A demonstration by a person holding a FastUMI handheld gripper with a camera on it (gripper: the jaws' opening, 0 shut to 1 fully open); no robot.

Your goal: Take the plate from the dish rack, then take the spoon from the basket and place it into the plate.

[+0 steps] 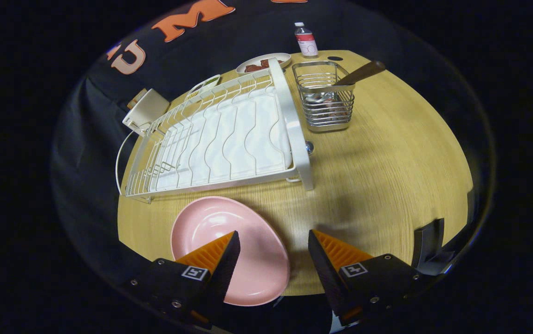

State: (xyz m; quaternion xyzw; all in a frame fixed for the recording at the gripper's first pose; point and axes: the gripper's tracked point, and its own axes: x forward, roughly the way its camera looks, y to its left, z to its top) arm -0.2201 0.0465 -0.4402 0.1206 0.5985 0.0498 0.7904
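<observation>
though gaping, ribbed orange gripper (273, 241) over glossy oval plate (229, 250)

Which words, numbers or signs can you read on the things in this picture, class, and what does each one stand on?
No text here can be read.
Bottle beyond the wire basket: its label's print is too small and blurred.
Gripper, open above the table with the pink plate under one finger: each finger carries a square black-and-white marker pattern, no letters or numbers.

Bright overhead light, strong fisheye bend

The wooden table (387, 153) is evenly lit; soft shadows fall beside the wire basket (324, 95) and dish rack (220, 134). The open gripper (273, 241) shows sharp; edges curve and darken.
</observation>
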